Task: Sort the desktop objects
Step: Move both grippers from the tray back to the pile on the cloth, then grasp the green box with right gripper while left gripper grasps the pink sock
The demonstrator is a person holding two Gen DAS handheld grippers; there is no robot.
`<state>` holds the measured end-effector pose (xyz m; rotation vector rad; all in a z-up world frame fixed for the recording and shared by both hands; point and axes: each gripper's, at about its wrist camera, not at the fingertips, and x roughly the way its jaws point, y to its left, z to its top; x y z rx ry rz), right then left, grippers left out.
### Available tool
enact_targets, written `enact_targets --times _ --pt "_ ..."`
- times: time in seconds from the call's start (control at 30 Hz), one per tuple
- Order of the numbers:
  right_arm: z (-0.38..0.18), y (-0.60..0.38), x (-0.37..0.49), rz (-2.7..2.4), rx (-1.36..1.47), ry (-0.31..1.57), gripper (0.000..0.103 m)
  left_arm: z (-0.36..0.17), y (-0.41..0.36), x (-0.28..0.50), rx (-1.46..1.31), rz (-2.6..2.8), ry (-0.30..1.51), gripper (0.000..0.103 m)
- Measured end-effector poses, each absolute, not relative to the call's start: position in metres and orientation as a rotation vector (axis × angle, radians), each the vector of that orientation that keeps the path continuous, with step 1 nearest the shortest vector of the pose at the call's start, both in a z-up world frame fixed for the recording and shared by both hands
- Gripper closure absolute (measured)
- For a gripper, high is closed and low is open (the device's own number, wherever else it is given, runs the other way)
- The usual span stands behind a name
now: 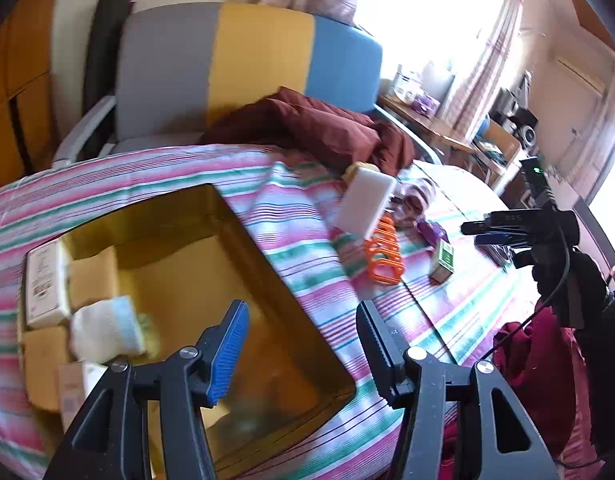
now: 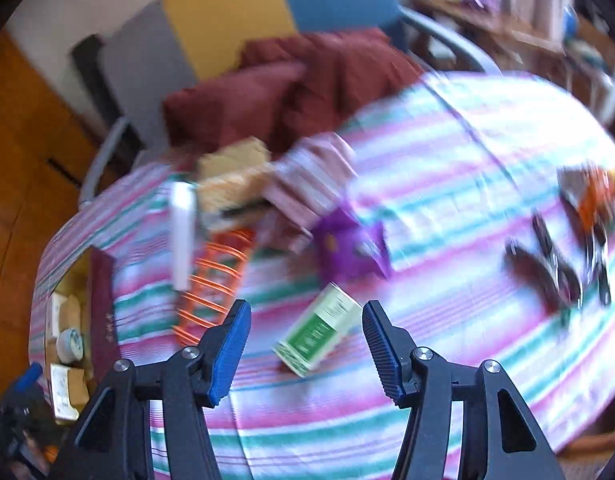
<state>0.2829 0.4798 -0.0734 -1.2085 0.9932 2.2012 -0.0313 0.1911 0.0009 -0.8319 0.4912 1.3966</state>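
My left gripper (image 1: 301,344) is open and empty above the near right corner of an open cardboard box (image 1: 267,248). A white roll (image 1: 107,330) and a white carton (image 1: 45,284) lie inside it. My right gripper (image 2: 305,344) is open and empty just above a green-and-white small box (image 2: 317,330) on the striped cloth; it also shows in the left wrist view (image 1: 443,262). An orange wire rack (image 2: 215,280), a white slab (image 2: 183,236) and a purple packet (image 2: 347,248) lie beyond. The right wrist view is blurred.
A dark red cushion (image 1: 307,128) and a grey, yellow and blue chair (image 1: 247,64) stand behind the table. Black tools (image 2: 547,272) and an orange item (image 2: 595,200) lie at the right. The cardboard box also shows at the left table edge (image 2: 67,320).
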Motion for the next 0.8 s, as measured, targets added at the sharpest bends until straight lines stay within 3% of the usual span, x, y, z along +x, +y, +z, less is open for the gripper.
enact_targets --times 0.23,0.6,0.8 --pt "-0.108 0.475 0.271 2.122 -1.281 1.108 0.044 -0.002 0.211 -0.001 -0.799 1.341 0.553 0.047" --pt "-0.13 0.482 0.258 2.021 -1.299 1.099 0.044 -0.01 0.235 0.015 -0.798 1.29 0.592 0.046" --pt "-0.138 0.48 0.252 2.009 -1.352 1.066 0.056 -0.014 0.252 0.027 -0.804 1.257 0.609 0.046"
